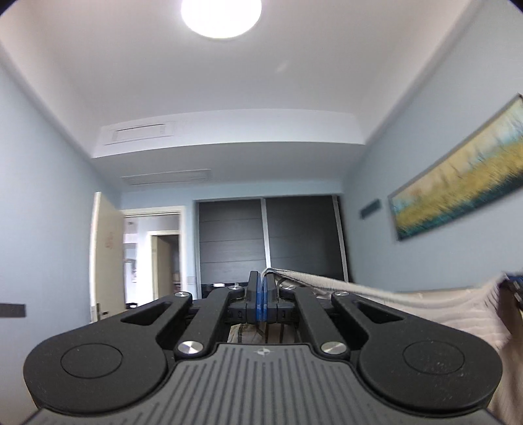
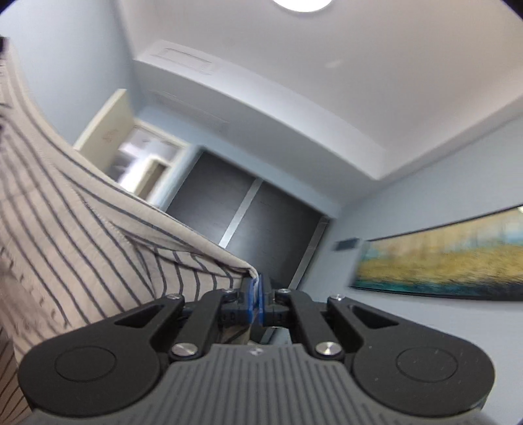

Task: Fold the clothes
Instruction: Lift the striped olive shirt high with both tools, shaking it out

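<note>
A beige shirt with thin dark stripes (image 2: pixel 81 235) hangs in the air between both grippers. My left gripper (image 1: pixel 261 284) is shut on one corner of the shirt (image 1: pixel 376 294), whose hem stretches off to the right toward the other gripper's blue pads (image 1: pixel 514 281) at the frame edge. My right gripper (image 2: pixel 256 287) is shut on another corner, and the cloth spreads away to the left and fills that side of the right wrist view. Both grippers point slightly upward toward the far wall. The lower part of the shirt is hidden below the gripper bodies.
A dark sliding wardrobe (image 1: pixel 268 242) stands at the far wall, with an open door (image 1: pixel 108 251) and doorway to its left. A long framed painting (image 1: pixel 457 170) hangs on the right wall. A round ceiling lamp (image 1: pixel 220 16) shines overhead.
</note>
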A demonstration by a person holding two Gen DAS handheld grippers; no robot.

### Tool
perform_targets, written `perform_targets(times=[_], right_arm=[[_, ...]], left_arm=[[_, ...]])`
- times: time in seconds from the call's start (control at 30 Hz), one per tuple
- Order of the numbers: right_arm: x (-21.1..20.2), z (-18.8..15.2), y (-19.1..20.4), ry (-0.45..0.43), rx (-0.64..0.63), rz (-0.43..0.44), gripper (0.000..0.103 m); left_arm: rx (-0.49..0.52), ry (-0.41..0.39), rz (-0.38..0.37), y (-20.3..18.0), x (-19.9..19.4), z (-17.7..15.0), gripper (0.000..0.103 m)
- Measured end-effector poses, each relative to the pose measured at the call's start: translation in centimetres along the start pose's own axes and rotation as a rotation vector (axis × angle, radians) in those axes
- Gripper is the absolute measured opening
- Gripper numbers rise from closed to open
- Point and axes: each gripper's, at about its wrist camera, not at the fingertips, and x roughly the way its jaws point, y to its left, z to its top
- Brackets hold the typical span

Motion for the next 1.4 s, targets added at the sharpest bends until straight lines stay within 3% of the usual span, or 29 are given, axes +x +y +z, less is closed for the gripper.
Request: perform_targets(times=[0.07,0.1,0.2,0.27,0.33,0.5,0.77,1.0,1.1,1.2,1.4], right_arm=[[-0.7,0.5,-1.3,-0.062,0.04,-0.11,0.003],[-1.4,0.9,-1.7,-0.089,0.065,-0.105,0.003],[-2.8,1.9,-0.1,-0.068,0.003,0.114,0.003],[-3.0,1.2,0.6,-0.058,-0.039,0.117,0.003],[-3.3,0.6,1.2,-0.047,-0.077,0.119,0.003],[-5.1,-0.4,-1.9,-0.042,0.004,0.062,0.003],[-10.0,1.9,-4.7,-0.172,-0.007,-0.013,0.003],[-9.4,4.3,-5.4,-0.262,0.002,-0.044,0.004],[-6.3,3.7,-4.7,-0.238,-0.003,-0.029,0.004],[-2.0,2.0,-3.3,-0.173,-0.003,0.005,0.004],[7.3,-7.5,2.6,0.088,-0.027,0.148,0.004]], left_arm=[[0.021,-0.023,0.015,-0.2,-0.9,0.1,0.0],[0.025,-0.039,0.042,-0.1,-1.0,0.3,0.0],[-0.052,-0.04,0.116,1.7,-1.0,1.2,0.0],[-0.11,-0.02,0.116,2.9,-0.6,1.2,0.0],[-0.104,-0.007,0.114,2.9,-0.8,0.7,0.0],[-0.06,-0.014,0.055,1.3,-3.1,-0.4,0.0],[-0.062,-0.095,0.02,1.0,-7.1,0.3,0.0],[-0.059,-0.14,0.025,2.0,-6.3,2.0,0.0],[-0.045,-0.092,0.027,2.3,-3.0,1.4,0.0],[-0.037,0.03,0.013,2.6,2.0,-1.7,0.0],[-0.067,0.377,-0.02,3.3,13.4,-14.5,0.0]])
